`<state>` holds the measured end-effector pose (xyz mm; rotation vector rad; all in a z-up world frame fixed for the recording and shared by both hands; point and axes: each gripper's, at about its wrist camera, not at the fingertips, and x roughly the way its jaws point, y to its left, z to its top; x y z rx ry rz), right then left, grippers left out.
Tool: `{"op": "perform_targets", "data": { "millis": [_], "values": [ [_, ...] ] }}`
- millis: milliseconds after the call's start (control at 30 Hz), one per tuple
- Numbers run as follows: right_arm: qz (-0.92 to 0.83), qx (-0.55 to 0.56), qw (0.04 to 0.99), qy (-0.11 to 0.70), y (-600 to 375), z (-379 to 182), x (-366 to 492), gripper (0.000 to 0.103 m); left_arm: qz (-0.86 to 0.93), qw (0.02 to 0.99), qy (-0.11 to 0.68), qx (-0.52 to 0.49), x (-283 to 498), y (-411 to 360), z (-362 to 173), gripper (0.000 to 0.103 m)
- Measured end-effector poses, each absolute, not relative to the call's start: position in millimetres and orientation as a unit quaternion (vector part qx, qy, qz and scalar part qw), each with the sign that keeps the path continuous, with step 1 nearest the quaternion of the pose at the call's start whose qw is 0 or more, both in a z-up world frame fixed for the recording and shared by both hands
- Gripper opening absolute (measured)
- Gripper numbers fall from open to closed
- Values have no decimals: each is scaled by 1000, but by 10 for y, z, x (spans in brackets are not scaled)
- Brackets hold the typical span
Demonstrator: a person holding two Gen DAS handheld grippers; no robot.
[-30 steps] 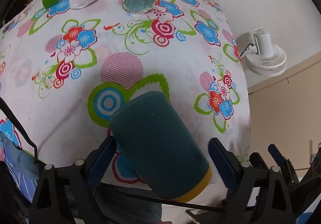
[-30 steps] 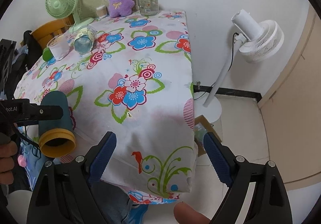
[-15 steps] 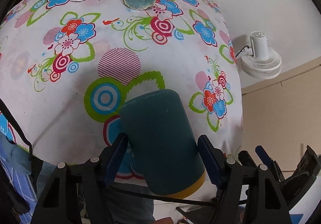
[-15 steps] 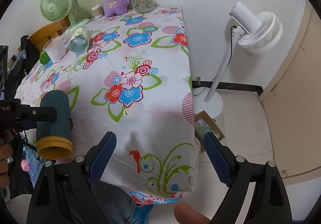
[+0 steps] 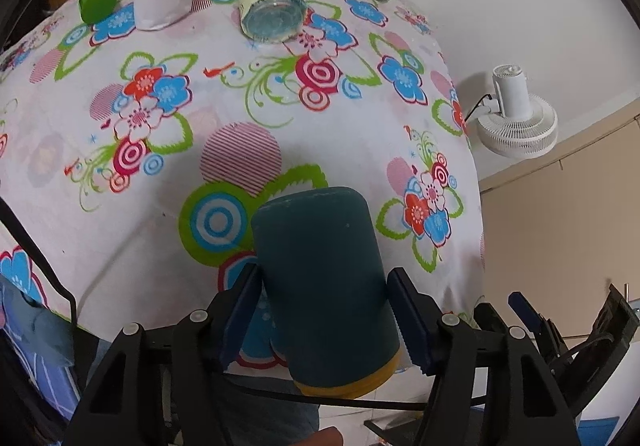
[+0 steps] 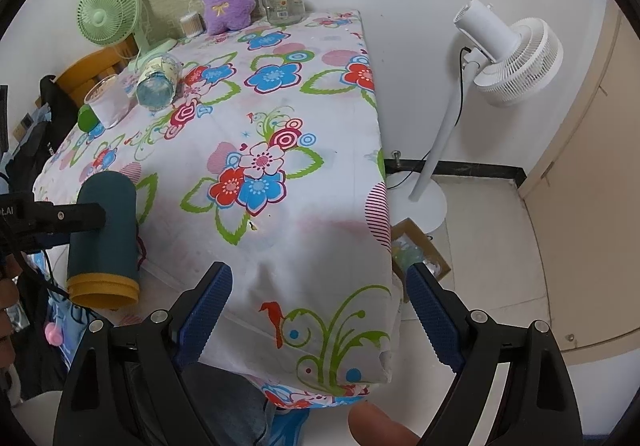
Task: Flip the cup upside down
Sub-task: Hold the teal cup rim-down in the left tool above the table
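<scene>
Floral cloth covers the bench (image 6: 304,206). At its 7 o'clock edge the left tongs (image 5: 326,312) clamp the teal cup (image 5: 324,286), yellow rim nearest the camera, mouth hidden. Right tongs (image 6: 318,310) gape, holding nothing.

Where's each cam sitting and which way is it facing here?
Left wrist: on the left gripper, facing across the floral table; its blue fingers clamp the teal cup.
Right wrist: on the right gripper, open, over the table's near corner, facing the back wall; a fingertip shows below.
Shared: cup, table, white fan.
</scene>
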<state>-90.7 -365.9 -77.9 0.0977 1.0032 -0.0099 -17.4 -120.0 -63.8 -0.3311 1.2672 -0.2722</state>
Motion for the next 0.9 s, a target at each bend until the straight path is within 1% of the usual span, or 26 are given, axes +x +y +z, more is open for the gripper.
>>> {"op": "perform_targets", "data": {
  "millis": [133,233,267,300,467,533,600,667,700,800,833,900],
  "values": [
    [-3,46,877,477,-3641,-762,-906,90,-126,791,580,-148,-158,-1180,-602,63],
    [-3,48,878,475,-3633,-756,-895,90,-122,806,563,-132,-149,-1184,-531,53],
    [-2,49,879,475,-3628,-757,-891,90,-123,808,562,-130,-148,-1184,-518,47],
    [-1,50,878,475,-3625,-758,-887,90,-126,807,563,-127,-136,-1192,-516,45],
    [-1,49,878,475,-3613,-769,-884,90,-131,804,568,-121,-107,-1201,-526,46],
    [-2,50,878,476,-3622,-778,-878,90,-135,796,576,-125,-74,-1197,-545,50],
    [-4,48,877,477,-3621,-786,-875,90,-140,783,591,-134,-45,-1197,-598,72],
    [-5,47,877,477,-3614,-793,-874,90,-137,770,606,-143,-27,-1205,-660,84],
    [-5,47,877,478,-3612,-797,-873,90,-138,765,612,-143,-15,-1217,-693,86],
    [-6,45,876,479,-3603,-814,-870,90,-137,766,613,-136,-23,-1247,-715,87],
    [-7,44,876,480,-3602,-820,-869,90,-137,766,614,-132,-23,-1257,-720,86],
    [-8,44,876,480,-3609,-826,-867,90,-133,766,618,-117,-29,-1284,-741,80]
  ]
}}
